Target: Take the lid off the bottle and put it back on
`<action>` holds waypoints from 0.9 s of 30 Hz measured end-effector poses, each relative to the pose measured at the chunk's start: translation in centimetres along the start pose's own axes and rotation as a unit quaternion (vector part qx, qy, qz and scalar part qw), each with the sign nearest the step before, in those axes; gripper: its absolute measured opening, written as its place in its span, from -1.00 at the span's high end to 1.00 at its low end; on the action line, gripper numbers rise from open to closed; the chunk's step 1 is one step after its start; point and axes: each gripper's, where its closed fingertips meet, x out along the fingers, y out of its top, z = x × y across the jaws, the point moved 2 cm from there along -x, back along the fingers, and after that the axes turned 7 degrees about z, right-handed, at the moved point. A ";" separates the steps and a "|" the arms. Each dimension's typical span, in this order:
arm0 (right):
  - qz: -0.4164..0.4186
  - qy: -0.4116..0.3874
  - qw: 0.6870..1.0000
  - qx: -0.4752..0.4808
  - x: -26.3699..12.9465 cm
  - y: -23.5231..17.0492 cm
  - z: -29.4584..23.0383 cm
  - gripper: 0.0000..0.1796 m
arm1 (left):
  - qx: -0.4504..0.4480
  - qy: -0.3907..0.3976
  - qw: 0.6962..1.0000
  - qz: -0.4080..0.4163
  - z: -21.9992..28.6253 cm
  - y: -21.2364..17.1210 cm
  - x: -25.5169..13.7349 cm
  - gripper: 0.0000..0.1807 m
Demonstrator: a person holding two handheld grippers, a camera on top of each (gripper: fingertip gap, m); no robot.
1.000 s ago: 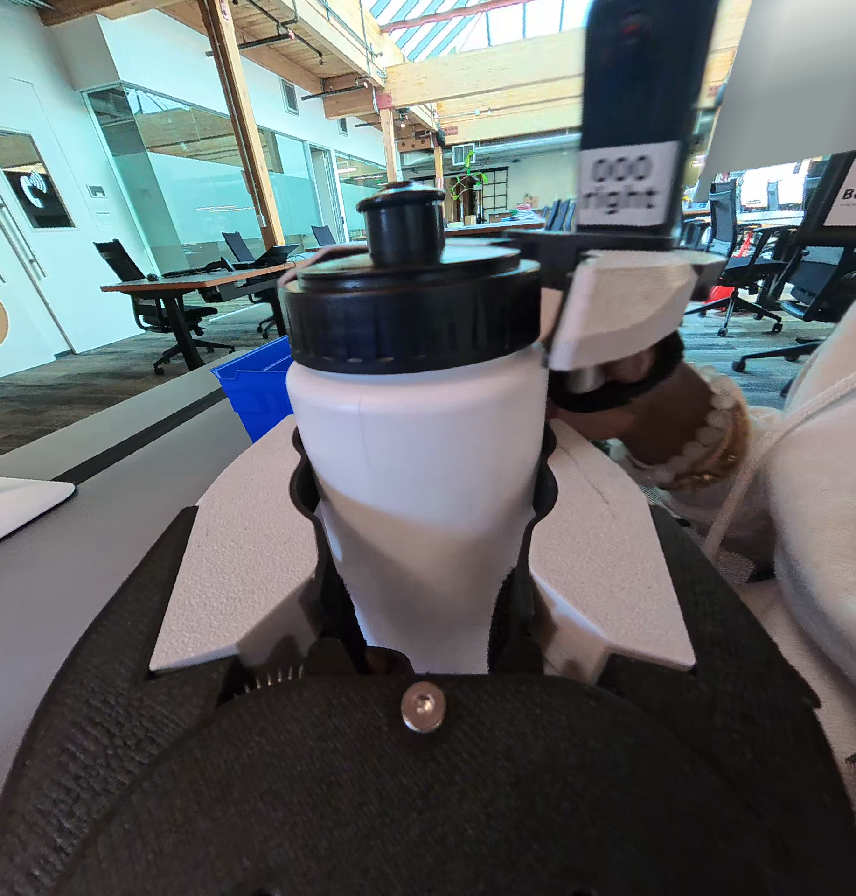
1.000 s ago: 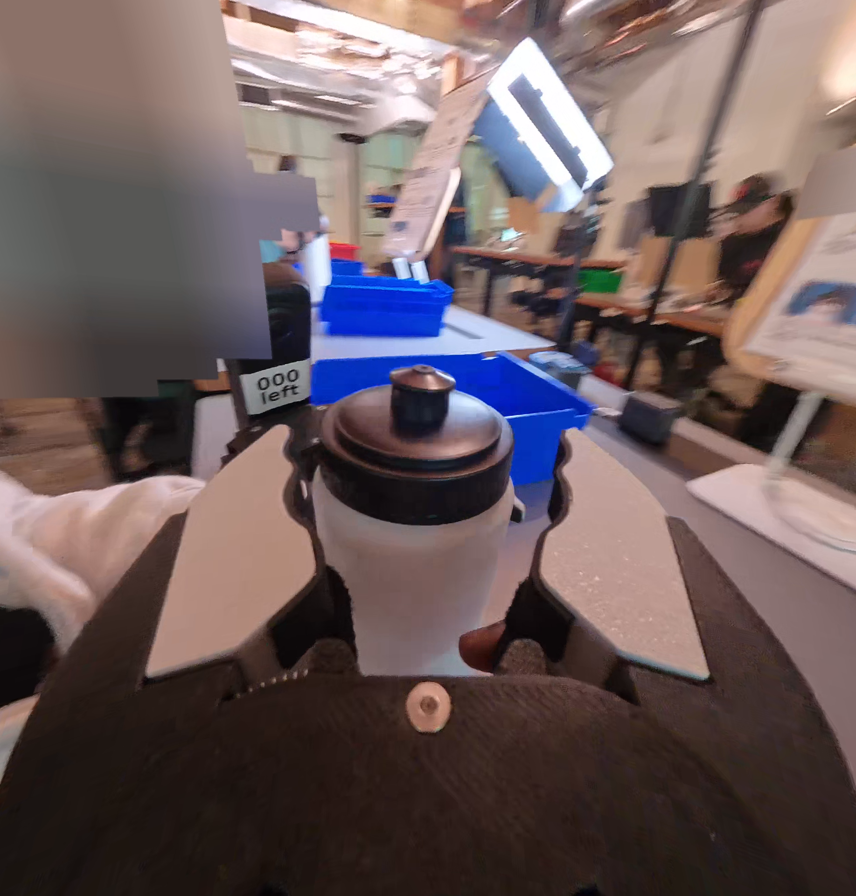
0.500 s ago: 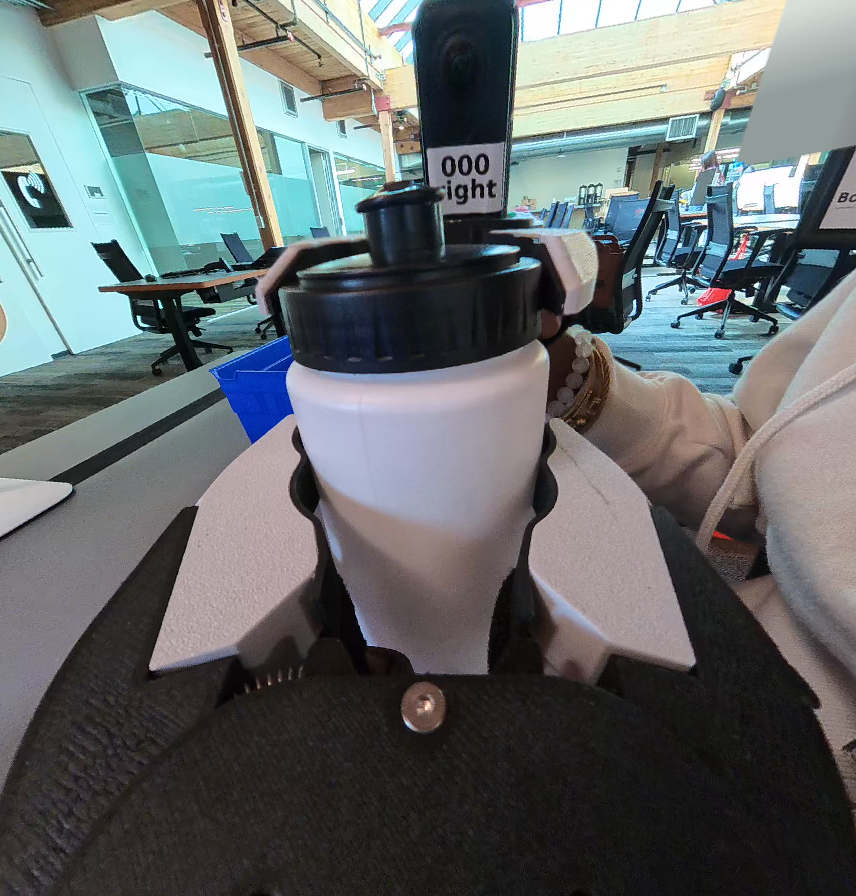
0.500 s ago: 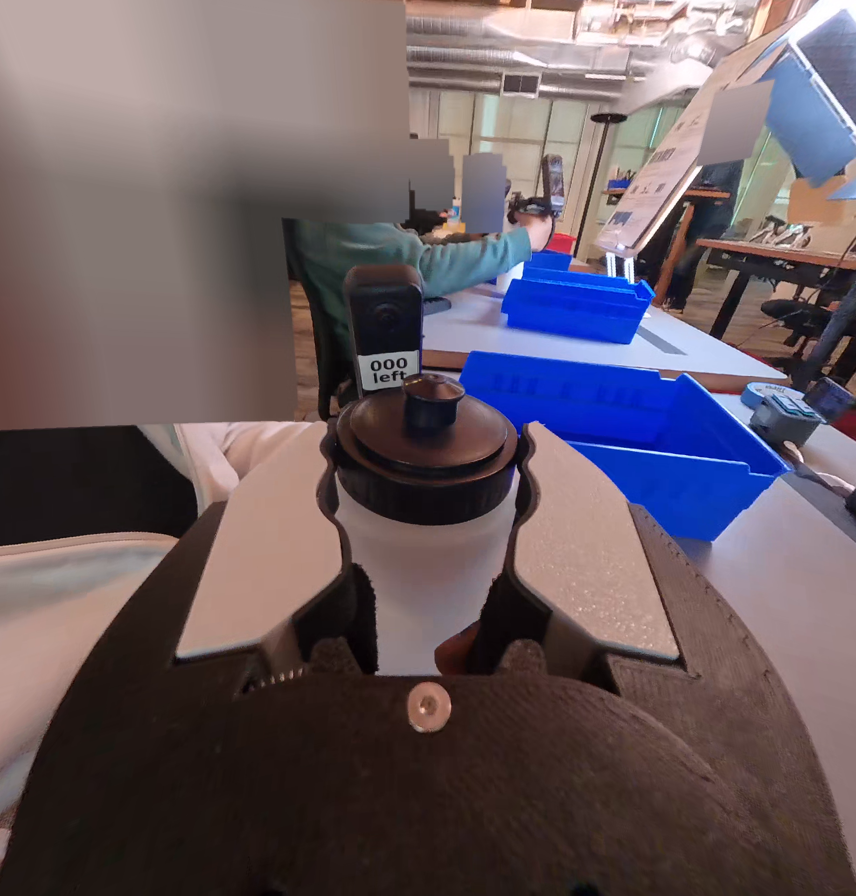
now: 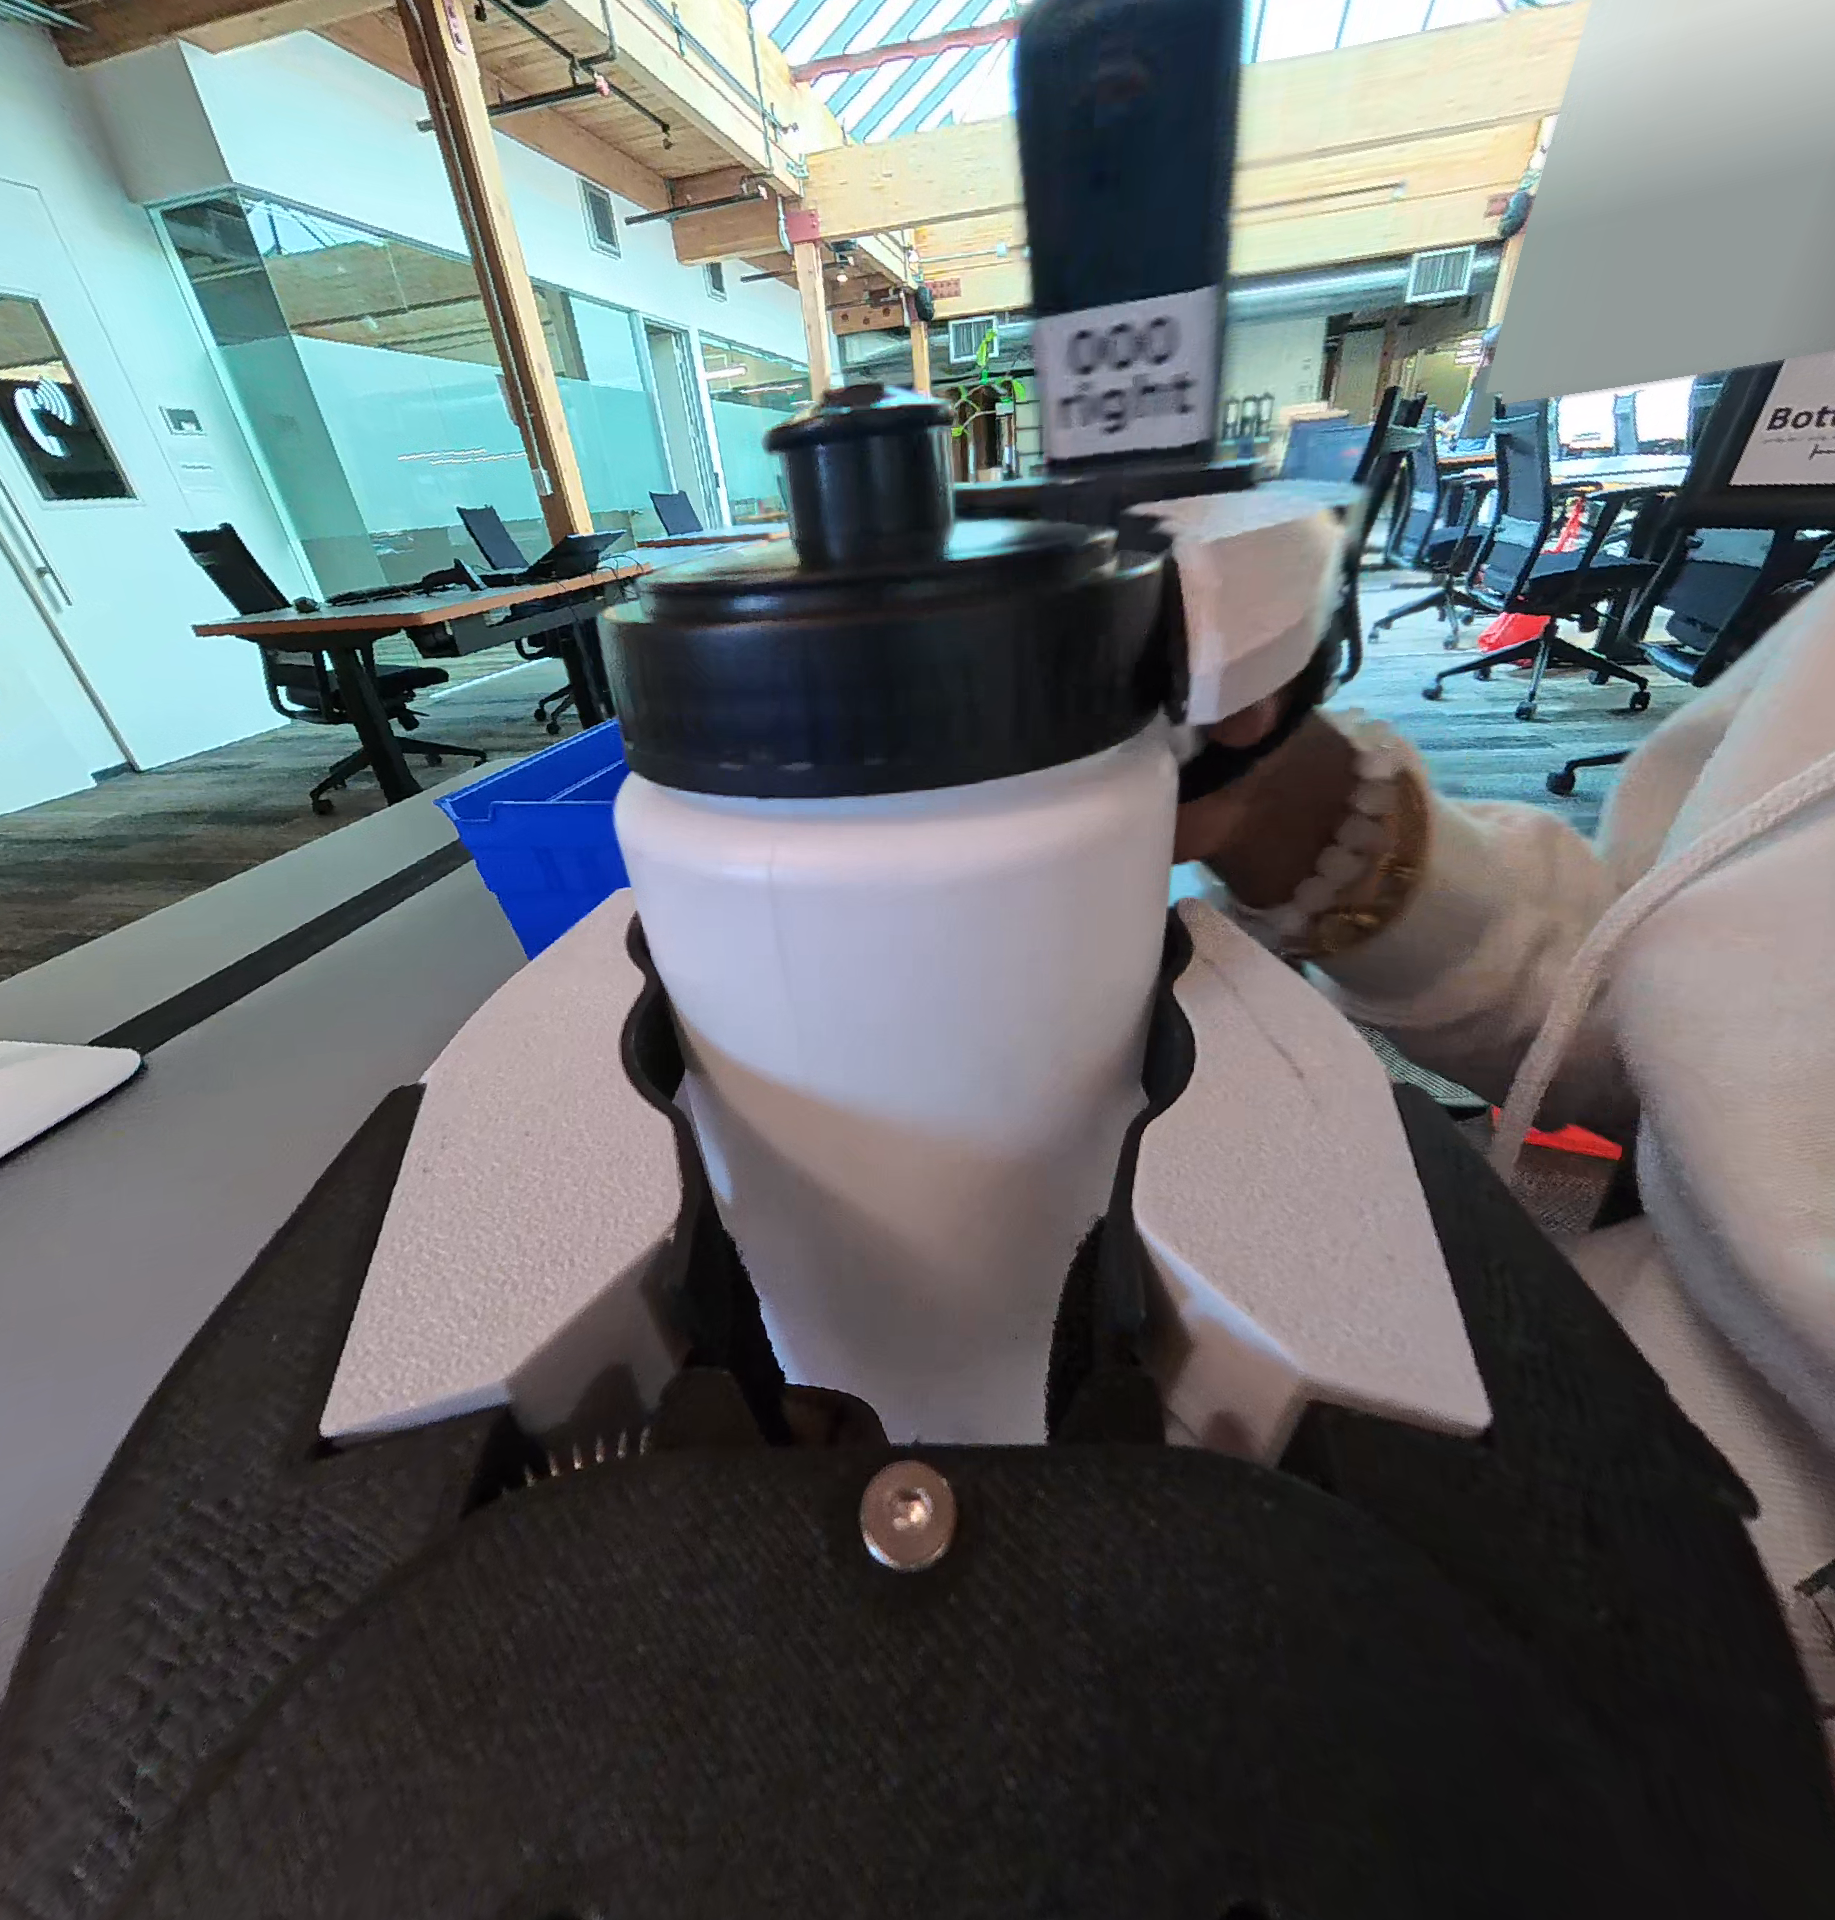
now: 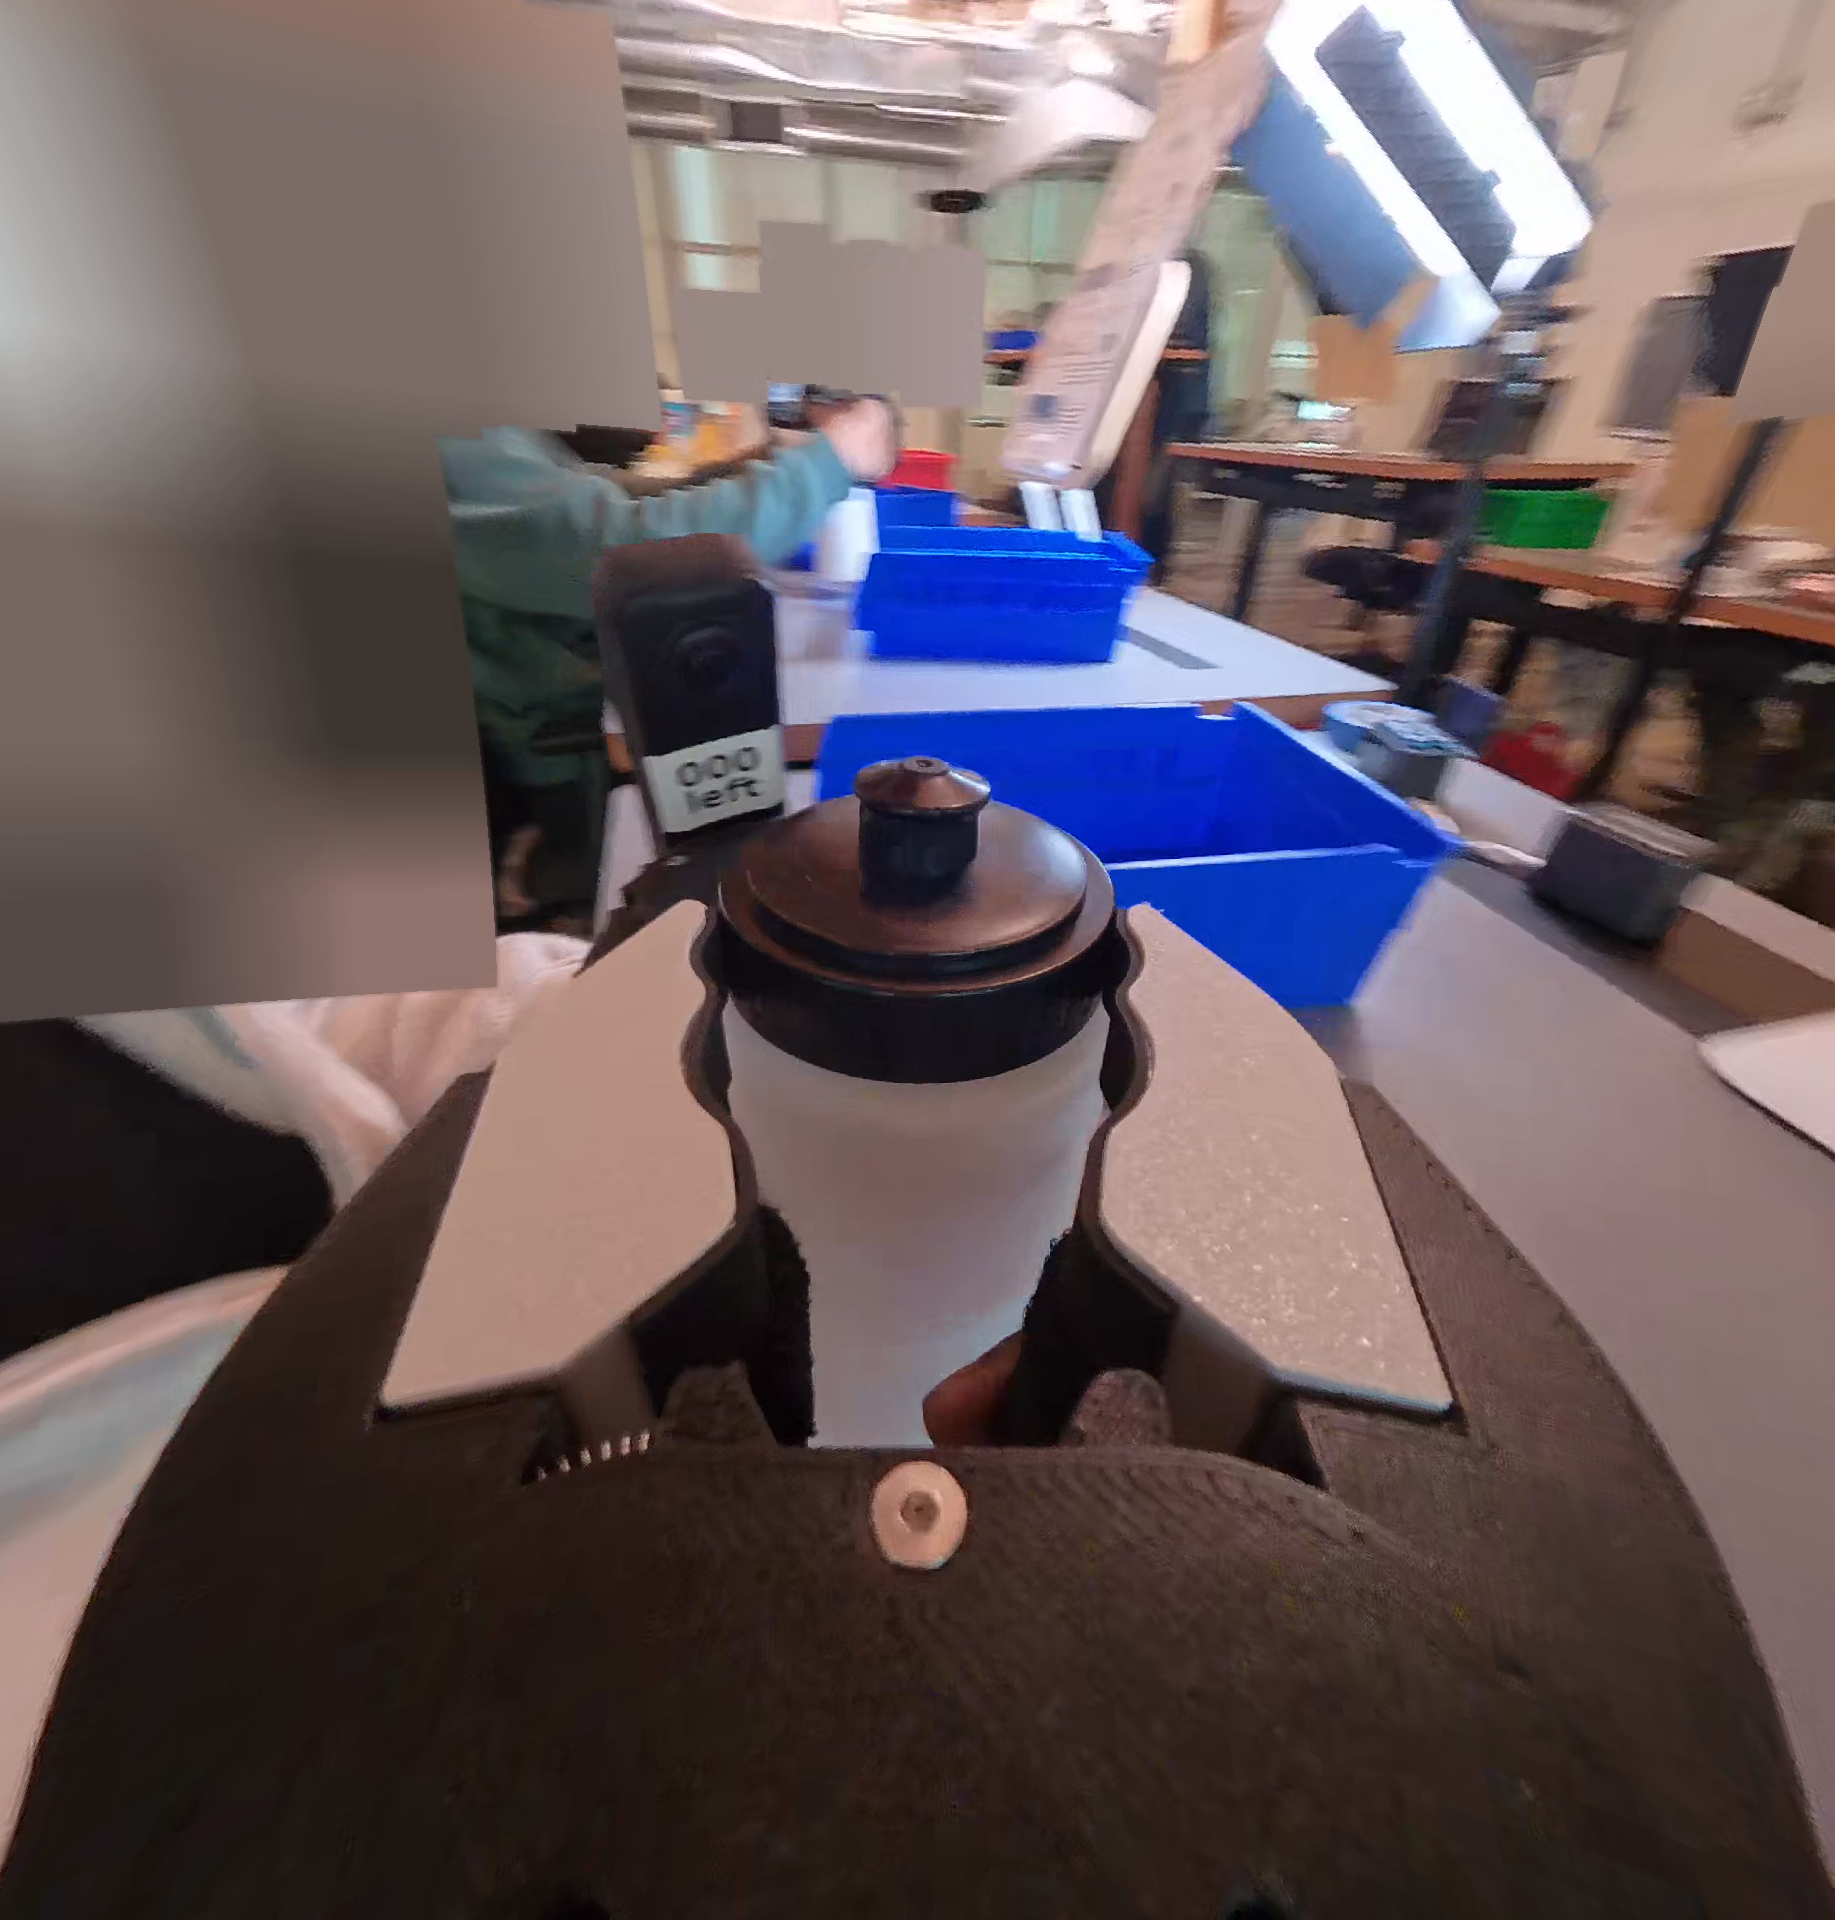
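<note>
Gripping the bottle [image 5: 892,987] body, the left tongs [image 5: 902,1039] hold it upright above the worktop [image 5: 165,1195]. The right tongs [image 6: 918,997] are clenched on the lid [image 6: 913,935], which sits on the bottle. Removal and refitting appear outstanding, or refitting is finishing; which cannot be told.

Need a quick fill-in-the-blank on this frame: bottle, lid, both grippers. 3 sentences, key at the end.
1. The left gripper is shut on the white bottle's ____.
2. The right gripper is closed around the black ____.
3. Behind the bottle, on the grey table, stands an open bin coloured ____.

Missing words: body; lid; blue
</note>
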 end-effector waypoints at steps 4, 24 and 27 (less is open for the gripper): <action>0.010 0.167 0.985 0.031 -0.1 0.0 0.1 0.22 | -0.005 -0.005 1.000 0.001 0.2 0.0 0.1 0.01; 0.012 0.047 0.999 0.015 -0.5 0.3 -0.6 0.23 | -0.001 -0.007 1.000 0.006 0.5 0.1 0.1 0.01; 0.015 0.164 0.985 0.053 -0.6 0.4 -0.3 0.24 | -0.003 -0.006 1.000 0.006 0.5 0.1 0.2 0.01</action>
